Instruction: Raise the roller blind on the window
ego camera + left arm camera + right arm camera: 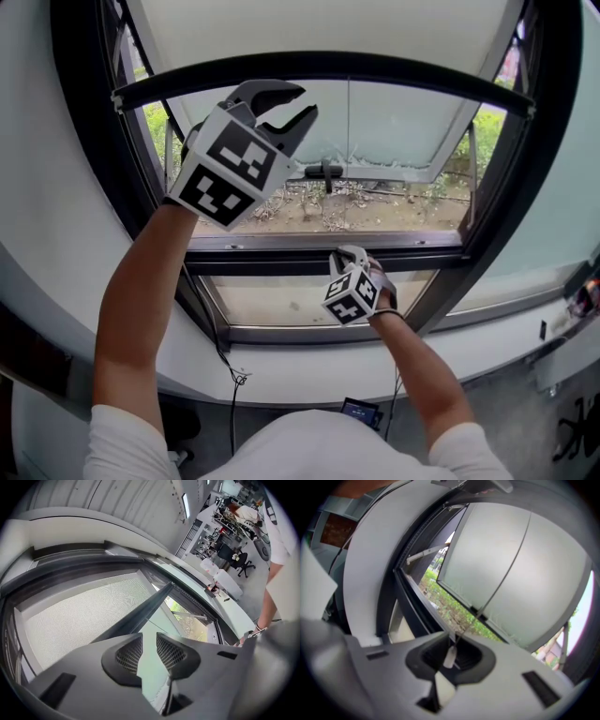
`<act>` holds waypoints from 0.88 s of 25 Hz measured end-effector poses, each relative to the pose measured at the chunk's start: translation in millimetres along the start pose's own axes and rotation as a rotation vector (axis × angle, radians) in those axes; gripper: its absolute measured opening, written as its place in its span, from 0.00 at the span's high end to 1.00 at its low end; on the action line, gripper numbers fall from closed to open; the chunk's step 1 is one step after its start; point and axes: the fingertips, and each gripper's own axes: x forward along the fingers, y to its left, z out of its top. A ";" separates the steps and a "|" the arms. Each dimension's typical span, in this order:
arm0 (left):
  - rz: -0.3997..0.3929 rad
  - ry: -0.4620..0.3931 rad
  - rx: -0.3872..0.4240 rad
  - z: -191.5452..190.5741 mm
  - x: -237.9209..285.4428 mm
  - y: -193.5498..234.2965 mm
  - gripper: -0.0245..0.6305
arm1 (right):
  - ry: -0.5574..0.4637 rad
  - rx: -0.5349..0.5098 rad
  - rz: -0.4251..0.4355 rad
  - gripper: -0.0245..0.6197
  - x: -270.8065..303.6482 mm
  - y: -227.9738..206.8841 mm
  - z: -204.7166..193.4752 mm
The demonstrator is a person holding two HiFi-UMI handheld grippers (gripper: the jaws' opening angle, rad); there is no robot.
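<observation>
Head view: two hand-held grippers at a window, its roller blind (319, 28) partly lowered.
The left gripper (305, 101) gaped empty, the blind's bottom bar (403, 73) just ahead; the right gripper (354, 253) pinched the pull cord (497, 585).

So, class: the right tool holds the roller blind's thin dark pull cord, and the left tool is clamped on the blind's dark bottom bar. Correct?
Not quite. The left tool is not clamped on the dark bottom bar: the left gripper view shows its jaws apart with nothing between them. The right tool does hold the thin dark pull cord.
</observation>
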 end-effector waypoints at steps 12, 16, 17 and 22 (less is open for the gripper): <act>0.062 -0.161 -0.348 -20.9 -26.0 -20.5 0.80 | -0.009 0.026 -0.011 0.88 -1.0 1.3 -1.8; 0.092 -0.174 -0.398 -37.5 -36.2 -32.1 0.80 | -0.010 0.033 -0.018 0.88 -2.1 0.1 -3.6; 0.097 -0.176 -0.417 -41.4 -38.8 -34.8 0.80 | -0.010 0.036 -0.018 0.88 -2.8 -0.3 -3.8; 0.110 -0.192 -0.497 -57.0 -50.1 -51.8 0.81 | -0.028 0.064 -0.011 0.88 -9.0 -1.9 -1.1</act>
